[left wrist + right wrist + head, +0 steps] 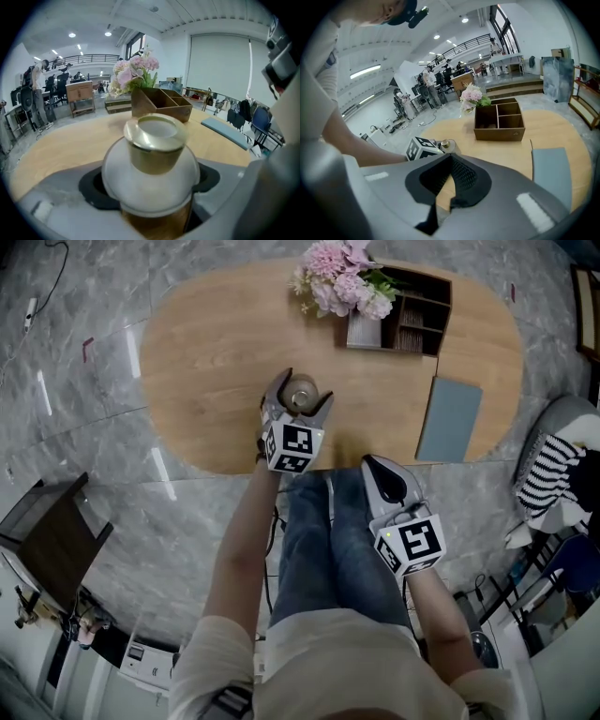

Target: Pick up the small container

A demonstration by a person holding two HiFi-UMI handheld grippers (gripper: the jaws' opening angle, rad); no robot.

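The small container is a round white jar with a gold cap, standing near the front edge of the oval wooden table. My left gripper is open around it, one jaw on each side. In the left gripper view the jar fills the space between the grey fingers, with dark gaps showing beside it. My right gripper hangs shut over the person's lap, off the table edge, with nothing in it. In the right gripper view its black pads meet.
A wooden compartment box with pink flowers stands at the table's far side. A grey-blue flat pad lies at the right. A chair with striped cloth is off to the right, a dark stool to the left.
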